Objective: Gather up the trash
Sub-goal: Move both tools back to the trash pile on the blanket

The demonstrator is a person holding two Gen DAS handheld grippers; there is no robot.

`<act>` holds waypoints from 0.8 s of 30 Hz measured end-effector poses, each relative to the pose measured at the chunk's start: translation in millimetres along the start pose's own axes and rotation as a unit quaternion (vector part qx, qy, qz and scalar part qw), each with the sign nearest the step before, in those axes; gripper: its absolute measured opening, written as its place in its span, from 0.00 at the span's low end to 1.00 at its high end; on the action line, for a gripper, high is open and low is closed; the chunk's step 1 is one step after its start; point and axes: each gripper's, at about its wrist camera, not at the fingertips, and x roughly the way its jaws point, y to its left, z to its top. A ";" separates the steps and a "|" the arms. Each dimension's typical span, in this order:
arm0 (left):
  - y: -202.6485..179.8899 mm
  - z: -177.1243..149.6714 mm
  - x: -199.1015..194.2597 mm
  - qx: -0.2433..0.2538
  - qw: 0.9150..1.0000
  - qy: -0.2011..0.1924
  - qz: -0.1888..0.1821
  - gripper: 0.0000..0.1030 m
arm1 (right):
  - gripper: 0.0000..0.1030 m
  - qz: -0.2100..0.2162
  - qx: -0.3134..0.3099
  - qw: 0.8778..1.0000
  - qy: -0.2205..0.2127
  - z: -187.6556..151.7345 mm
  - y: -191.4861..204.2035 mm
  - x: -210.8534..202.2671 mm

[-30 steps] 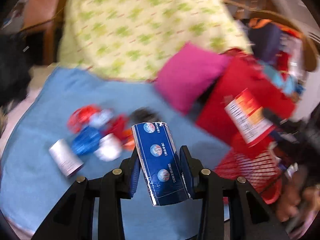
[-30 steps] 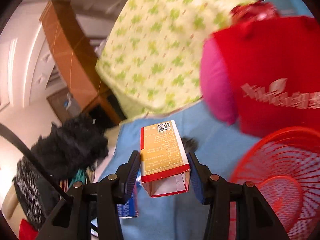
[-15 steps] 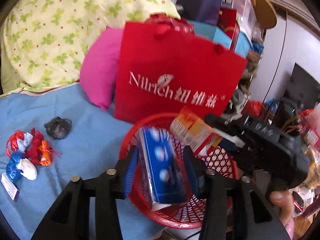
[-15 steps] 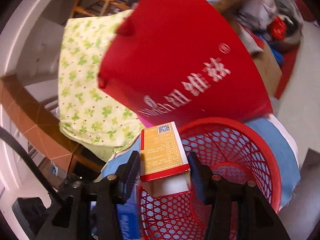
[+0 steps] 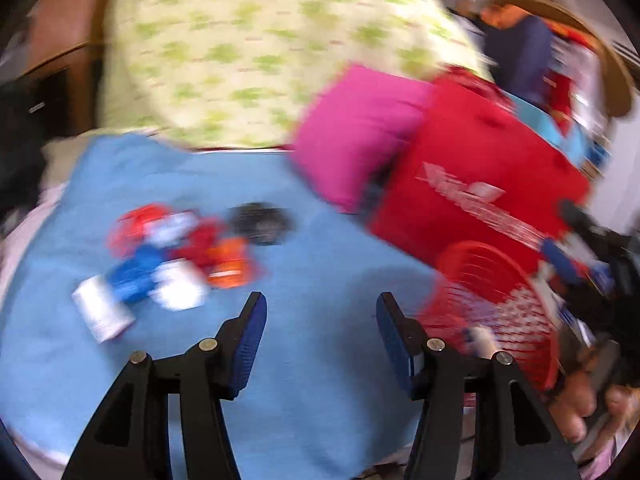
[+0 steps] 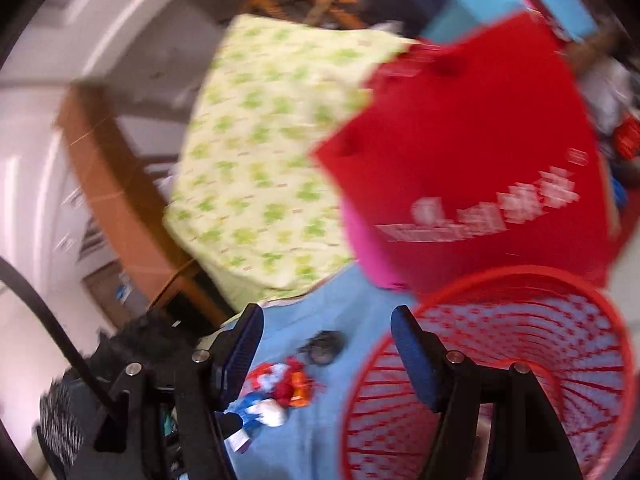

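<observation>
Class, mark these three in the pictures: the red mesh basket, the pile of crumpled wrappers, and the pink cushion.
red mesh basket (image 6: 520,276), right wrist view, far rim.
pile of crumpled wrappers (image 5: 172,256), left wrist view, middle of heap.
pink cushion (image 5: 360,132), left wrist view, front face.

Red mesh basket (image 6: 560,360), blue sheet (image 5: 320,280), green-leaf cream quilt (image 5: 260,52), pink pillow (image 5: 360,136), red bag (image 6: 480,140).

Nothing is reading cleanly; motion blur is smearing every print. White lettering is showing across the face of the red bag (image 6: 472,152), standing just behind the red basket (image 6: 500,360), but no word or character can be made out. In the left wrist view the same white print on the red bag (image 5: 480,184) is streaking into illegible lines.
</observation>
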 end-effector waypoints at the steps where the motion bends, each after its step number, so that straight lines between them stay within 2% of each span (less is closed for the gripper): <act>1: 22.0 -0.5 -7.5 -0.017 0.999 -0.005 0.030 0.56 | 0.68 0.015 -0.011 1.000 0.006 -4.4 11.2 5.8; 3: 59.3 -2.7 -16.9 -0.040 0.996 -0.010 0.081 0.56 | 0.68 0.043 -0.027 0.999 0.020 -14.5 31.8 18.7; 6: 108.3 -4.6 -28.1 -0.078 0.986 -0.017 0.145 0.57 | 0.68 0.082 -0.039 0.994 0.067 -34.5 51.4 46.6; 8: 134.5 -7.6 -26.8 -0.097 0.982 -0.011 0.162 0.58 | 0.68 0.088 -0.043 0.987 0.126 -52.4 66.6 79.5; 10: 158.4 -12.9 -16.8 -0.115 0.978 0.005 0.173 0.58 | 0.68 0.096 -0.038 0.981 0.164 -65.9 73.6 105.5; 13: 183.3 -18.3 1.4 -0.132 0.976 0.027 0.172 0.58 | 0.68 0.084 -0.040 0.970 0.225 -93.2 78.7 155.9; 15: 194.1 -24.8 14.9 -0.135 0.975 0.042 0.170 0.58 | 0.68 0.078 -0.036 0.957 0.277 -113.4 80.8 193.6; 18: 204.2 -31.4 34.2 -0.139 0.975 0.062 0.159 0.58 | 0.68 0.063 -0.053 0.947 0.309 -138.1 84.0 230.7; 19: 208.6 -31.5 39.2 -0.140 0.976 0.066 0.156 0.58 | 0.68 0.054 -0.066 0.940 0.330 -150.4 87.1 248.2; 24: 221.9 -32.8 66.8 -0.147 0.976 0.089 0.130 0.58 | 0.60 0.019 -0.107 0.930 0.350 -182.5 91.2 296.0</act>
